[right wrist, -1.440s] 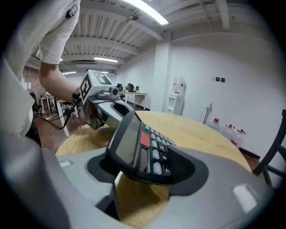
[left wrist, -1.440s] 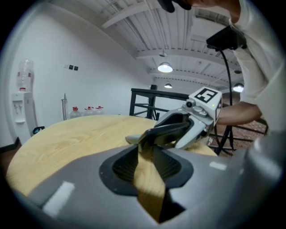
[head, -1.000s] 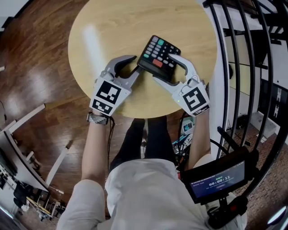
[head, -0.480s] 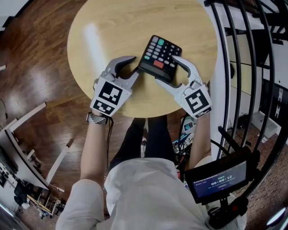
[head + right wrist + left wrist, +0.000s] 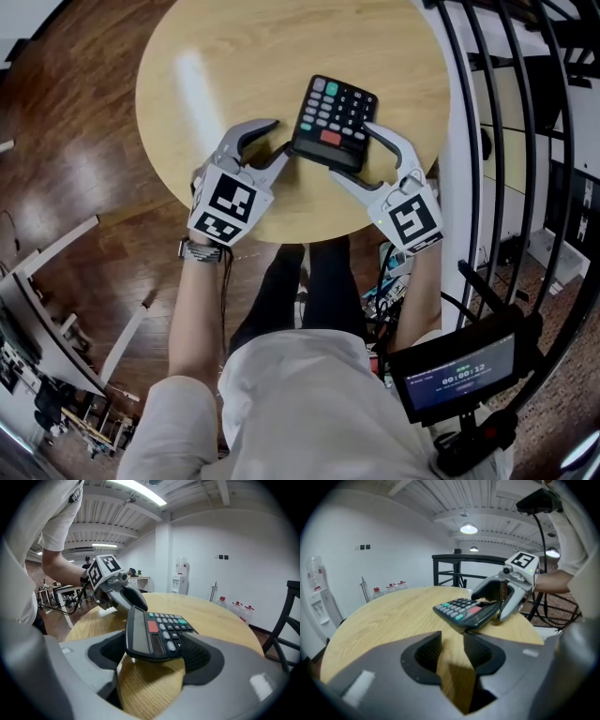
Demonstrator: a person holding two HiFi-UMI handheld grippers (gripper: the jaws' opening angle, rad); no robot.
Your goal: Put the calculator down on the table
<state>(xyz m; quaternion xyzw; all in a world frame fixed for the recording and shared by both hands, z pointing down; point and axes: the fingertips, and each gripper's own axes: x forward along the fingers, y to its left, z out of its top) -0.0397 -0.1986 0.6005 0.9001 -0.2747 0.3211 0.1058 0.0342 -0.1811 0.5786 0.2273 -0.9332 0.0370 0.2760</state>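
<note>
One calculator (image 5: pixel 334 112) edge hides under the right gripper (image 5: pixel 352 150).

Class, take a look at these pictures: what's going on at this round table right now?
A person holds a gripper in each hand over a round wooden table. The right gripper is clamped on a black calculator, which looks tilted rather than lying flat on the wood. The left gripper has just been opening its jaws. Nothing is between them, and they stand beside the calculator's near corner.
</note>
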